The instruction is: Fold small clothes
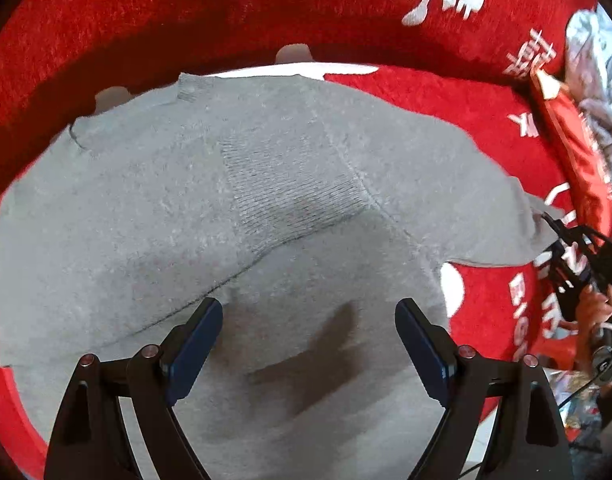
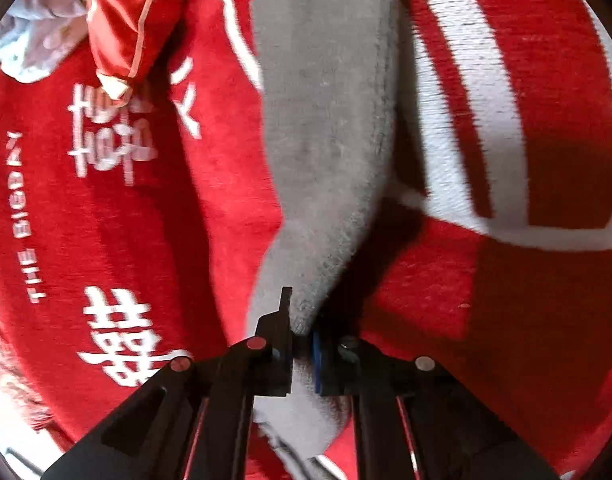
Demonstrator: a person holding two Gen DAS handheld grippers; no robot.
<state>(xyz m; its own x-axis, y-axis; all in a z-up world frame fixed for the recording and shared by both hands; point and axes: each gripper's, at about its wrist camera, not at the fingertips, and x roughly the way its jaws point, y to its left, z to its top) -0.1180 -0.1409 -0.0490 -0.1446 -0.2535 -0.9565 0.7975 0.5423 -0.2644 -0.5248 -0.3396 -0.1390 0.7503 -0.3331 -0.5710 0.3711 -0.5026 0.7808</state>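
A small grey knit sweater [image 1: 233, 216] lies spread on a red blanket [image 1: 446, 96] with white lettering. One sleeve is folded across its body, showing a ribbed cuff [image 1: 289, 192]. My left gripper [image 1: 309, 320] hangs open just above the sweater's body, nothing between its blue pads. The other sleeve [image 2: 326, 152] stretches out to the right. My right gripper [image 2: 301, 344] is shut on that sleeve's end, grey knit pinched between its fingers. In the left wrist view the right gripper [image 1: 562, 232] shows at the right edge, held by a hand [image 1: 594, 308].
A red satin garment [image 2: 125, 20] and a pale floral cloth [image 2: 37, 40] lie at the blanket's far side. The same red garment [image 1: 574, 148] shows at the right of the left wrist view. Red blanket [image 2: 526, 320] surrounds the sleeve on both sides.
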